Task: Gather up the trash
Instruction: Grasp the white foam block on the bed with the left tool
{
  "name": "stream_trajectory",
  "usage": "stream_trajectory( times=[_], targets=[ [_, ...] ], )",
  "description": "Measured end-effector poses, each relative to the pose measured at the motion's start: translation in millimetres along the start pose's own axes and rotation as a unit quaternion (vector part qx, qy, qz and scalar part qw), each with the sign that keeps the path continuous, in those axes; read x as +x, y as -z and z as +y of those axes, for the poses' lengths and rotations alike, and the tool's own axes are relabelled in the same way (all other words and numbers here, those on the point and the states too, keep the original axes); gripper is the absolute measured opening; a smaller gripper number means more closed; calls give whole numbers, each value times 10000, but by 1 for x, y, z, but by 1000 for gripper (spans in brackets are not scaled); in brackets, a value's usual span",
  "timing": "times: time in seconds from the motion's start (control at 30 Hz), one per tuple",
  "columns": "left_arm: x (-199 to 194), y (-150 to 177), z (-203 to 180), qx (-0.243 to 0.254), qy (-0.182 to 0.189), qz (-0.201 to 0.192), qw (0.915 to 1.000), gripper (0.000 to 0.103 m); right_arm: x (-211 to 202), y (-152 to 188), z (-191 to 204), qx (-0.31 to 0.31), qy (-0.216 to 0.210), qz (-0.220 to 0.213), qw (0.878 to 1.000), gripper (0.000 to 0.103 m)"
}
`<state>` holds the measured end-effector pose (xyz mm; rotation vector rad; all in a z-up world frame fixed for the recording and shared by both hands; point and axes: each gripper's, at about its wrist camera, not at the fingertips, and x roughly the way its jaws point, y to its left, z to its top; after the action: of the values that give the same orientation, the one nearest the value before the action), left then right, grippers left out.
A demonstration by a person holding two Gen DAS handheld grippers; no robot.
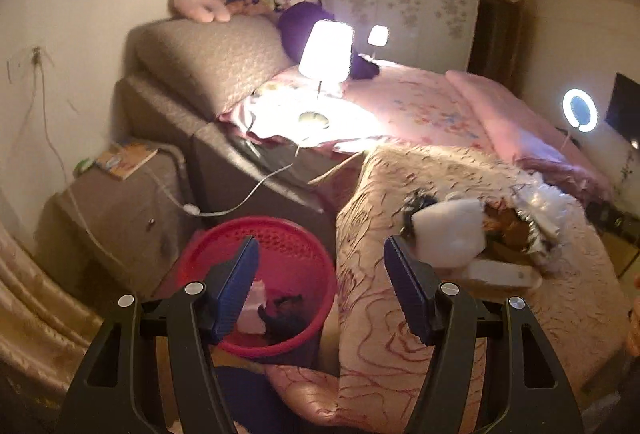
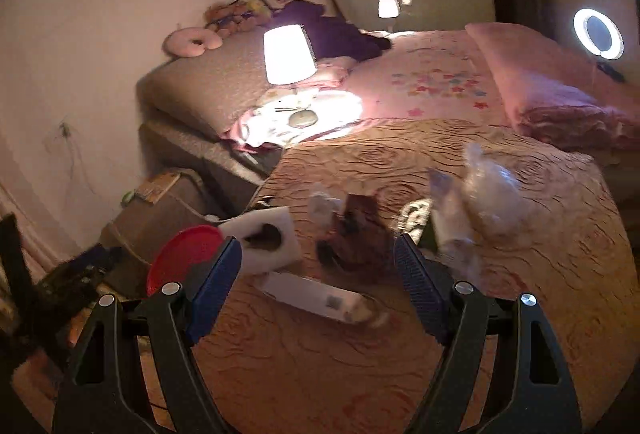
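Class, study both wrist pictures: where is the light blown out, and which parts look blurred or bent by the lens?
Left wrist view: the white-shaded table lamp and the bedding under it glare to pure white; the round ring light also clips; walls curve at the fisheye edge. Right wrist view: the crumpled clear plastic bag on the brown patterned bedspread is smeared by motion blur; the red plastic basket stays dim.

The left tool point(image 1: 322, 254) has 2 black plastic arms with triangular cut-outs, each arm pinned by 2 round silver screws. Its 2 fingers carry flat blue pads point(image 1: 240, 282) with fine ribbing. The right tool point(image 2: 318, 258) is built alike: black forked arms, 4 silver screw heads, and ribbed blue pads point(image 2: 416, 286) on both fingers. A black crossbar links each pair of arms.
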<state>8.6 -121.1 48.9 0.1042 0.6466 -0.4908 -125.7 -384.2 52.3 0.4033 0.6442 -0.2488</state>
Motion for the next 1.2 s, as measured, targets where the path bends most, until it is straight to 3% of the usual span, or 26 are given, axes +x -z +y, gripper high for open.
stream_trajectory(
  times=[0.17, 0.3, 0.5, 0.77, 0.8, 0.83, 0.87, 1.07, 1.2],
  targets=[
    [5, 5, -7, 190, 189, 89, 9996, 62, 3, 7, 2, -7, 93, 32, 10000, 76],
    [29, 11, -28, 377, 613, 387, 9967, 64, 15, 14, -4, 39, 273, 229, 9994, 76],
    [68, 3, -73, 1058, 1126, 593, 9862, 73, 23, 23, -18, 196, 402, 416, 9981, 76],
    [128, -9, -101, 1242, 1585, 1071, 9736, 75, 34, 22, -34, 387, 437, 568, 9967, 76],
    [130, -10, -102, 1212, 1638, 1076, 9731, 71, 35, 22, -36, 410, 444, 570, 9965, 76],
    [130, -10, -103, 1203, 1688, 1069, 9724, 57, 35, 21, -38, 425, 454, 572, 9964, 76],
    [130, -11, -104, 1220, 1697, 1077, 9720, 49, 36, 21, -40, 440, 469, 574, 9963, 76],
    [128, -5, -108, 1292, 1800, 1092, 9690, 46, 45, 22, -50, 508, 513, 665, 9952, 76],
    [104, -9, -102, 1169, 1942, 908, 9697, 46, 50, 20, -48, 432, 469, 700, 9955, 76]
  ],
)
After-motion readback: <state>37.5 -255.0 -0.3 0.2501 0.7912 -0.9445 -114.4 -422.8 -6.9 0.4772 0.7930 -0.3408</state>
